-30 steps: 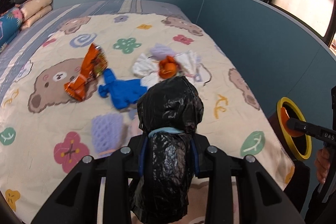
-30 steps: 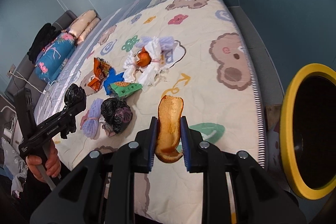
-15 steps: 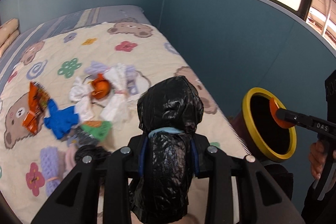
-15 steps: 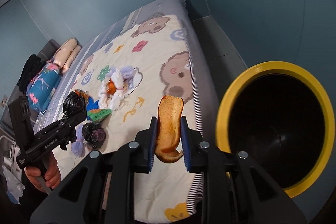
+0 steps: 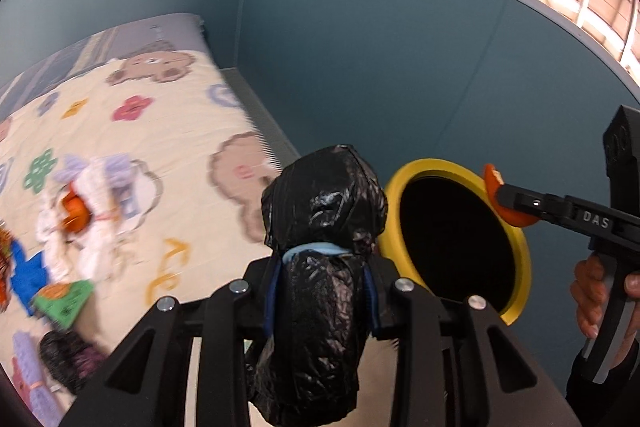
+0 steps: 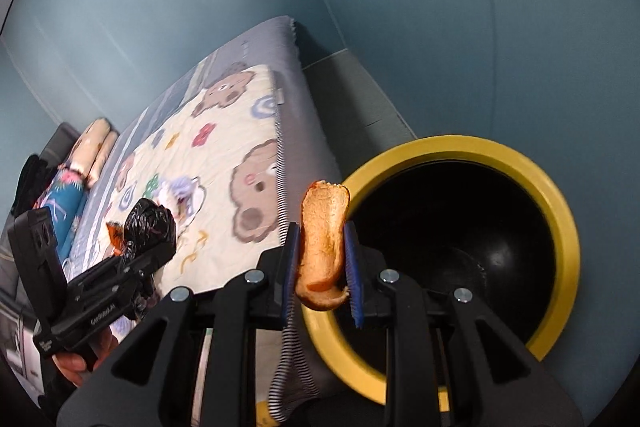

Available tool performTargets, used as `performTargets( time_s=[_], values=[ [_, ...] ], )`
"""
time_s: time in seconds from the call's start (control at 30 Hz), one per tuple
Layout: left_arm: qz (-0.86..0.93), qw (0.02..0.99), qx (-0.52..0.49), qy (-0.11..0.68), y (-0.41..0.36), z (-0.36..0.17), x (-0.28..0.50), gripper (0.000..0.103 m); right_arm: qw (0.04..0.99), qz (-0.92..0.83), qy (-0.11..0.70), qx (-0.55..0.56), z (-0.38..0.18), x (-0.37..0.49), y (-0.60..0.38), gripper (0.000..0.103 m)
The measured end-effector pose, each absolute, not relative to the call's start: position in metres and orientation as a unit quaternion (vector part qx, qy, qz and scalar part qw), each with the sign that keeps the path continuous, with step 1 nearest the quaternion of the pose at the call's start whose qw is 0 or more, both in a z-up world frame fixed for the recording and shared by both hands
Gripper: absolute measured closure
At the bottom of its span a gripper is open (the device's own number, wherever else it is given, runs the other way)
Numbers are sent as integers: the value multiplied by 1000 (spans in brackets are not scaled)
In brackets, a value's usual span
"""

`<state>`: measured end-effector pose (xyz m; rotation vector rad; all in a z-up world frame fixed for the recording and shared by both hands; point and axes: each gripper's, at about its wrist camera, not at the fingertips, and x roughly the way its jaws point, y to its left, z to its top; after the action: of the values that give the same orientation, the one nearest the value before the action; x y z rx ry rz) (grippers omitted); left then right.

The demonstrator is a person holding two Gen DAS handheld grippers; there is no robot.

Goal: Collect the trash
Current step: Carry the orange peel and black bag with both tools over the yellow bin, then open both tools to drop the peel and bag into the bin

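Black bag [image 5: 324,203]: crumpled glossy plastic bundle, clamped upright between the pads of the left tool [image 5: 322,291], bulging above them and hanging below
Orange peel [image 6: 323,247]: curved strip, pale pithy inside facing the camera, pinched upright in the right tool [image 6: 320,267], its top just before the bin's rim
Bin [image 6: 560,203]: round, yellow rim, black inside, mouth open just ahead of the right tool, and ahead to the right of the left tool
Trash on bed [image 5: 76,211]: white tissue wad around an orange piece, blue glove, green wrapper, dark bundle, far left of the left tool
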<state>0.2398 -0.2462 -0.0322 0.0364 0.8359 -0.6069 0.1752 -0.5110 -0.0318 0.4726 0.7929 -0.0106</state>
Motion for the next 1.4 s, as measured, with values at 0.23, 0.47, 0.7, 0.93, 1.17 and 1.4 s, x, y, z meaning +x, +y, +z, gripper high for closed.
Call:
performTargets(
  time_s=[0.23, 0.47, 0.7, 0.93, 1.17, 1.4],
  values=[
    [-331, 850, 26, 409, -304, -44, 244, 73, 892, -30, 377, 247, -40, 177, -545, 82],
    [-362, 827, 27, 430, -350, -60, 245, 73, 885, -50, 374, 271, -51, 179, -570, 82],
    [-377, 810, 28, 447, -375, -75, 245, 72, 879, -61, 377, 285, -62, 177, -585, 81],
    [-387, 806, 23, 448, -386, -76, 237, 65, 877, -71, 372, 295, -67, 180, -591, 76],
    [-383, 811, 11, 443, -380, -70, 231, 38, 874, -93, 364, 308, -65, 173, -600, 69],
    [-377, 820, 2, 430, -365, -59, 230, 20, 877, -106, 354, 308, -54, 165, -600, 58]
  ],
)
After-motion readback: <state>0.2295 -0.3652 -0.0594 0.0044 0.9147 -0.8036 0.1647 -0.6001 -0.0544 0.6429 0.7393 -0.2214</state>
